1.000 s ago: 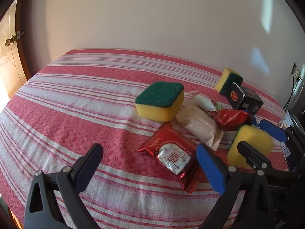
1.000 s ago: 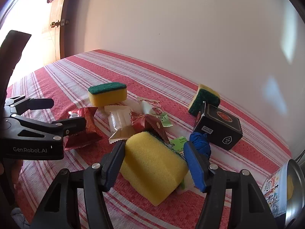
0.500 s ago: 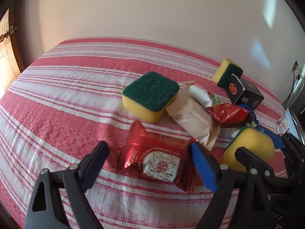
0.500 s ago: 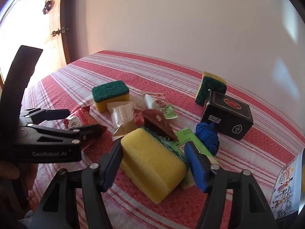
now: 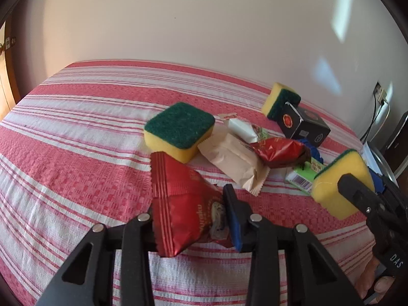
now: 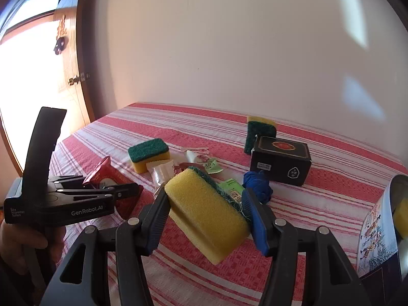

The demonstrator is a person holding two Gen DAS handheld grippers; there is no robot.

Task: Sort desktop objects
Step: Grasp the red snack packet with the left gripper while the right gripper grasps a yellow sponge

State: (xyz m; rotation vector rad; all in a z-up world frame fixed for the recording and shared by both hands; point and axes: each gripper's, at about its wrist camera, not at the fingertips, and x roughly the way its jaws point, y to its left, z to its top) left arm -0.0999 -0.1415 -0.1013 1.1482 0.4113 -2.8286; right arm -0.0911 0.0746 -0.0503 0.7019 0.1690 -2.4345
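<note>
My left gripper [image 5: 191,216] is shut on a red snack packet [image 5: 178,201] and holds it tilted just above the striped cloth; it also shows in the right wrist view [image 6: 107,176]. My right gripper [image 6: 206,216] is shut on a yellow sponge with a green scrub side [image 6: 206,209], lifted off the table; the sponge also shows in the left wrist view [image 5: 341,181]. On the cloth lie a second sponge [image 5: 178,130], a third sponge [image 5: 280,102] leaning on a black box [image 5: 303,125], a beige packet [image 5: 234,160], a red wrapper [image 5: 278,150] and a white packet [image 5: 242,130].
A green carton [image 5: 303,176] and a blue cloth wad [image 6: 257,183] lie near the black box [image 6: 280,160]. A metal tin with a printed label [image 6: 377,229] stands at the right edge. A wall runs behind the table; a door is at the left.
My left gripper closed on the red packet and raised it. My right gripper closed on the yellow sponge and lifted it off the pile, uncovering the green carton.
</note>
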